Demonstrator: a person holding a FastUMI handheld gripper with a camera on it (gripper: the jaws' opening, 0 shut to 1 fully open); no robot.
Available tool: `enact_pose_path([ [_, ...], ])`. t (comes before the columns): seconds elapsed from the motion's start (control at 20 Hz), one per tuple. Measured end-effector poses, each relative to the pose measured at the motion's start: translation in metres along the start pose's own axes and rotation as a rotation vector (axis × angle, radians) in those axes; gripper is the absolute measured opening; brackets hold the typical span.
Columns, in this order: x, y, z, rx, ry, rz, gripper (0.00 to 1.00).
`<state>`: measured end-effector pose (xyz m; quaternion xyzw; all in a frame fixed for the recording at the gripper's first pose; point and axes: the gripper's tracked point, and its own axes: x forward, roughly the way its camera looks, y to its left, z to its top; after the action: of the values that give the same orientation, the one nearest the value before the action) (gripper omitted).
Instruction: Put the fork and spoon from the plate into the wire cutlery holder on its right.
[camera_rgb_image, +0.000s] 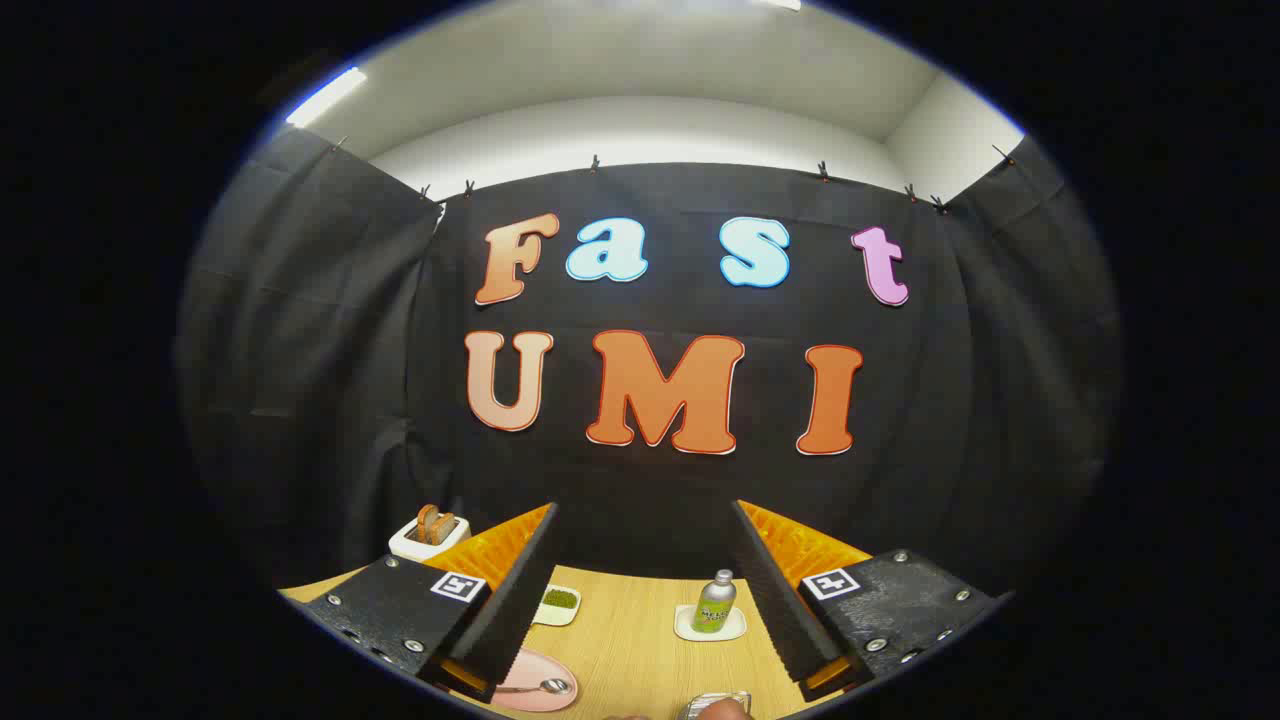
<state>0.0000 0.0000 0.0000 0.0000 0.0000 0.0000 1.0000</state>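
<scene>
My gripper (645, 590) is open, its two black fingers (515, 590) spread wide above the wooden table with nothing between them. A pink plate (535, 695) lies just under the left finger, with a metal spoon (545, 687) on it. The fork is hidden from me. The top of the wire cutlery holder (715, 703) peeks up to the right of the plate, low between the fingers, with a fingertip of a person's hand (722, 711) at it.
A green bottle (714, 603) stands on a small white tray beyond the holder. A small white dish of green stuff (558, 603) sits by the left finger. A white toaster with bread (430, 535) stands at the table's far left.
</scene>
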Motion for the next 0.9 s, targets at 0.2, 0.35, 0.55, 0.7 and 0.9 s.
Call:
enact_pose_path([
  [0.2,-0.002,-0.001,-0.003,0.009,0.009,-0.015,0.99],
  [0.35,-0.007,0.004,0.010,-0.001,-0.043,-0.019,0.99],
  [0.55,-0.011,0.008,0.021,-0.025,-0.102,-0.014,0.99],
  [0.7,-0.012,0.003,0.026,0.014,-0.122,-0.043,0.99],
  [0.9,-0.005,-0.002,0.023,0.018,-0.124,-0.074,0.99],
])
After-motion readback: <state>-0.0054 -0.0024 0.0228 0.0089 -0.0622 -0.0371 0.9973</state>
